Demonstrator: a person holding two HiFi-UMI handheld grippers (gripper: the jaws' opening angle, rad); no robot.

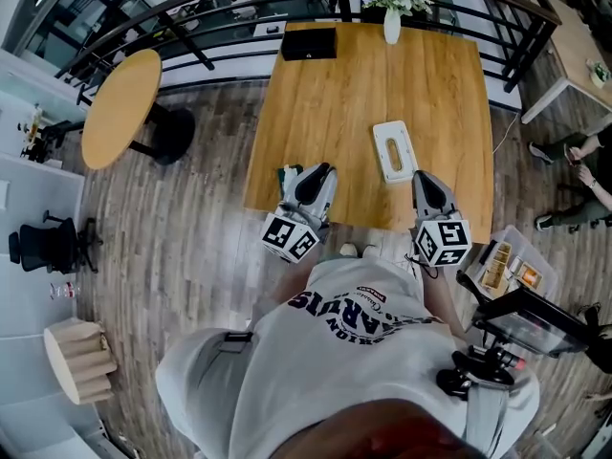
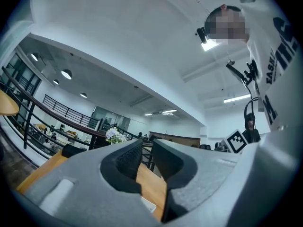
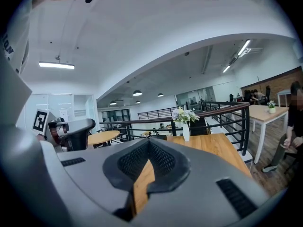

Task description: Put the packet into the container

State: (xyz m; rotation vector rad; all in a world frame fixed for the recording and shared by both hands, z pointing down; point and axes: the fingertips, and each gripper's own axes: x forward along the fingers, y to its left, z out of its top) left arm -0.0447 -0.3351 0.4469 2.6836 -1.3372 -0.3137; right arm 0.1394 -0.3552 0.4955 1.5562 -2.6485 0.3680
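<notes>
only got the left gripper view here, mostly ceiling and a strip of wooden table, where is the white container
Observer: In the head view the white rectangular container lies flat on the wooden table, just ahead of the right gripper.
Operator: is the right gripper holding anything
Observer: No, the right gripper view shows its jaws together with nothing between them.
Operator: anything off the table on that side
Observer: A clear plastic bin holding yellowish items stands past the table's near right corner.
</notes>
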